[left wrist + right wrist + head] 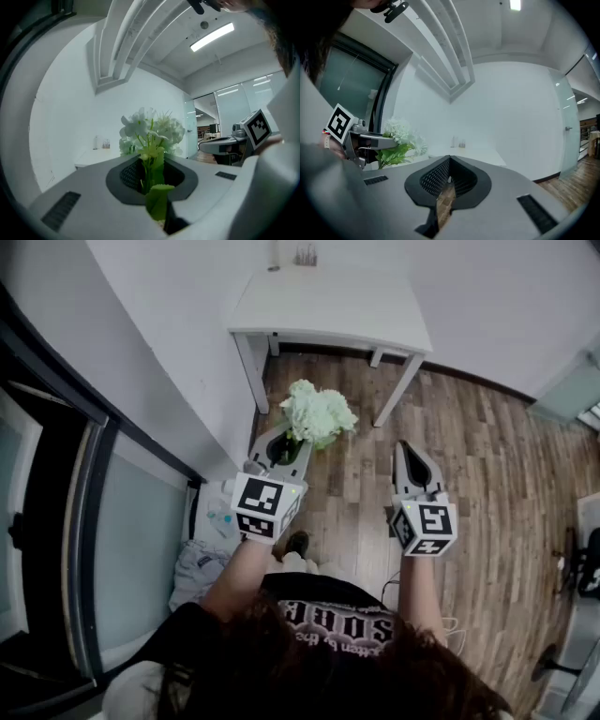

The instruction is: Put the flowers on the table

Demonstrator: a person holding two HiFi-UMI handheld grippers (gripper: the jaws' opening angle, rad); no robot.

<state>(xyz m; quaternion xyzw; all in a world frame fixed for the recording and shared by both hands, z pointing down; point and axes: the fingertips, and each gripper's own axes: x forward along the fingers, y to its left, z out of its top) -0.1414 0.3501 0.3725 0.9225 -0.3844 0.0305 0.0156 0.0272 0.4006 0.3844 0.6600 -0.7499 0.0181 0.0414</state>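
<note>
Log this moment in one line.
left gripper: shut on white flower bunch with green stems | right gripper: shut, empty | white table: ahead

flowers (319,412) in left gripper (285,444) | table (328,307) ahead beyond flowers | right gripper (410,450) right of flowers

At twelve o'clock the white table (328,310) stands against the wall (187,352). Its top is bare and open from the front edge, and only a few small things (302,254) stand at its far edge. Its front legs (251,371) come down at eleven and one o'clock, with free floor between them. The wall closes off ten o'clock and the dark-framed glass door (131,521) closes off nine. At eight, bags and clutter (211,540) lie on the floor. From one to four o'clock the wooden floor (487,465) is open.
</note>
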